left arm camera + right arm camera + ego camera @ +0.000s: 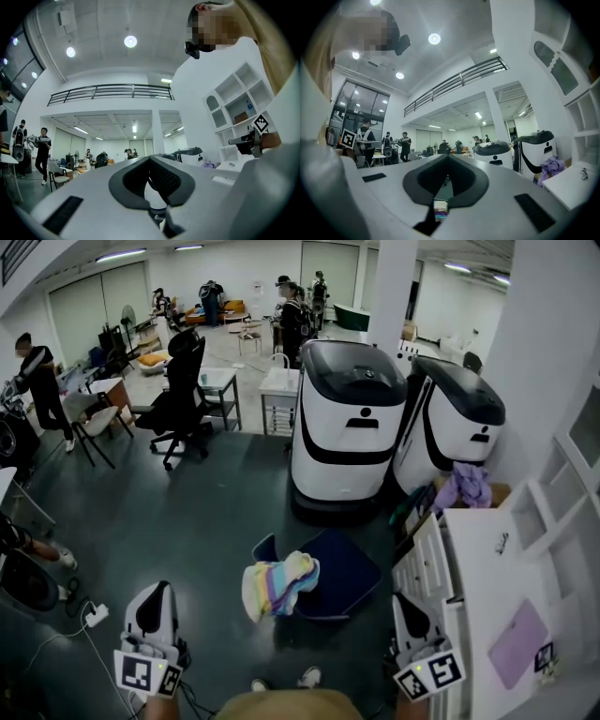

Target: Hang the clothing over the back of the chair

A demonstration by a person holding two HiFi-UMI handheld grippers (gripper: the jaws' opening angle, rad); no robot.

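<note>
1. Head view: we hold the left tongs (157, 596) and the right tongs (406, 607) low. The striped clothing (279, 585) lies on the blue chair (349, 568) between them, and open floor (187, 521) spreads to the left.
2. Left gripper view: tongs pressed together, pinching nothing.
3. Right gripper view: tongs pressed together, empty.

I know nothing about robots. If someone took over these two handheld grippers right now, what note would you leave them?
Left gripper: shut, empty.
Right gripper: shut, empty.
Striped clothing is draped on the dark blue chair, ahead between the grippers.
From above I cannot tell whether it lies over the back or on the seat.
To do: check, and hang it over the back if needed.
</note>
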